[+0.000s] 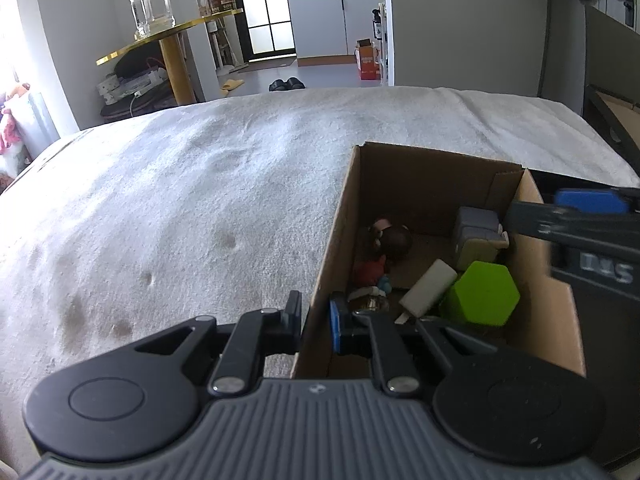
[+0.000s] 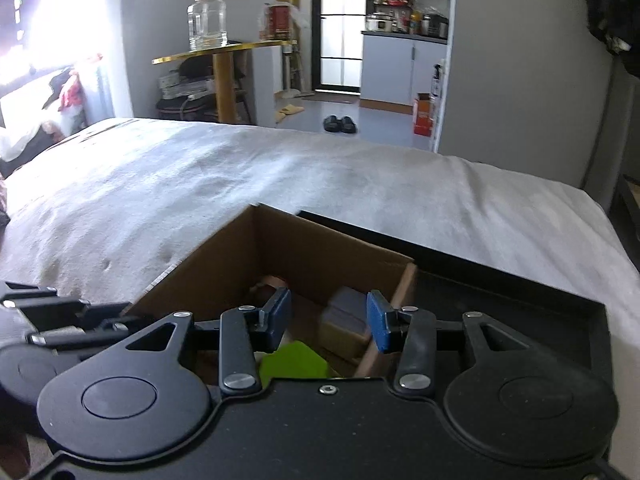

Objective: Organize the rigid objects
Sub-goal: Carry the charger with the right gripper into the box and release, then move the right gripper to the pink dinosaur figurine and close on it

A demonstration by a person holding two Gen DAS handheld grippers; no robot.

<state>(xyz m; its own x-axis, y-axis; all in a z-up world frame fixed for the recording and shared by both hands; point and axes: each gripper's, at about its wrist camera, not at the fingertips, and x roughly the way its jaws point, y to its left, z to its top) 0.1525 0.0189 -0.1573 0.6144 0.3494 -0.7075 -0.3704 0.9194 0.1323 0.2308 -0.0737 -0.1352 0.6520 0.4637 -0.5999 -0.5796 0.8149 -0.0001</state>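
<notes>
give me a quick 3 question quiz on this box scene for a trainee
1. True or false: the left gripper is clamped on the near left wall of the cardboard box.
2. Which item lies beside the white block in the box? A) green hexagonal block B) yellow ball C) red cup
3. Fill in: the right gripper hangs over the box with its jaws ____ and nothing between them.

Key
1. True: one finger sits outside the wall, the other inside.
2. A
3. open
</notes>
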